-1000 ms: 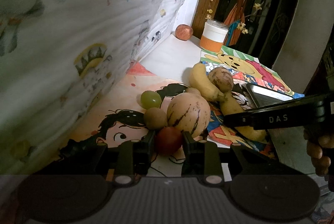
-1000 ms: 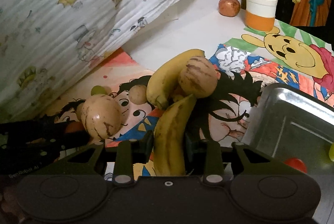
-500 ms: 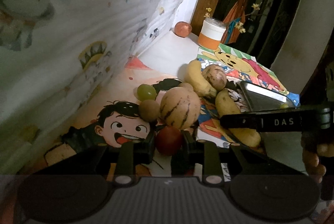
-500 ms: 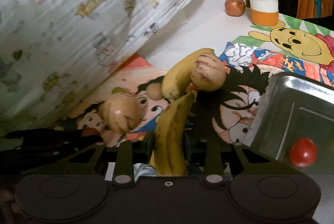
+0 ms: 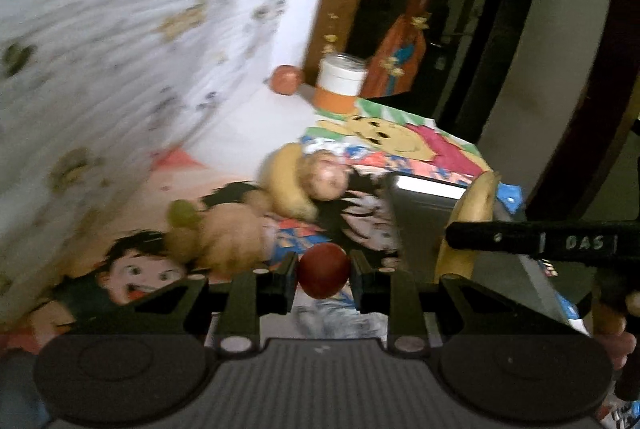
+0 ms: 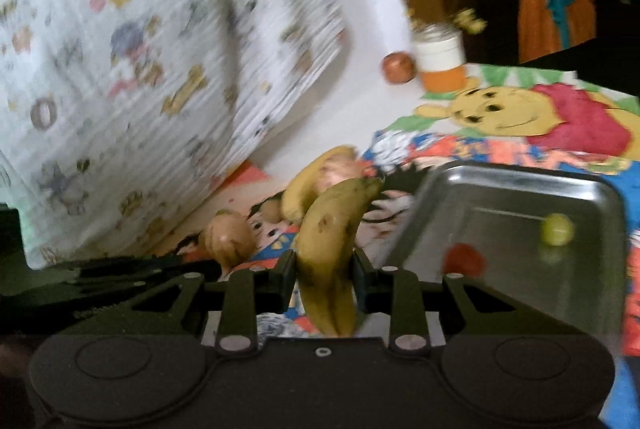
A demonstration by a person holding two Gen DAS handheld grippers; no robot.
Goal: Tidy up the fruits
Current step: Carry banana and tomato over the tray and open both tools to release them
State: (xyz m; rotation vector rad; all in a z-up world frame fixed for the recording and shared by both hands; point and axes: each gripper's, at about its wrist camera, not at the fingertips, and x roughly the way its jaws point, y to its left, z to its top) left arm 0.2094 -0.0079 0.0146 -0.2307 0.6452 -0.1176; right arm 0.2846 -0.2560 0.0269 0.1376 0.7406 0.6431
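- In the left wrist view, the patterned cloth [image 5: 120,29] fills the upper left of the frame, blurred
- At lower left of that view we see the cartoon mat [image 5: 132,269], and on it a green grape [image 5: 182,213] just beside a large striped melon [image 5: 232,241]
- At bottom centre our left gripper [image 5: 323,275] is clamped on a red tomato [image 5: 323,275], its pads pressing it from both sides
- Above centre, a second banana [image 5: 286,185] and a small striped melon [image 5: 326,179] lie touching each other on the mat
- Further up, a reddish apple [image 5: 285,79] sits near a white and orange jar [image 5: 340,85] at the far edge of the table
- Right of centre is the metal tray [image 5: 424,225]
- At right, our right gripper crosses the frame, with the banana [image 5: 476,201] sticking up above it over the tray
- In the right wrist view, bottom centre, our right gripper [image 6: 324,277] is clamped on that banana, pads tight on both of its sides, its tip pointing up towards the tray's left edge
- Its jaws have just been closing on the banana
- At right, the tray holds a red tomato in tray [image 6: 464,259] at its lower left and a green grape in tray [image 6: 557,228] further right, the two well apart
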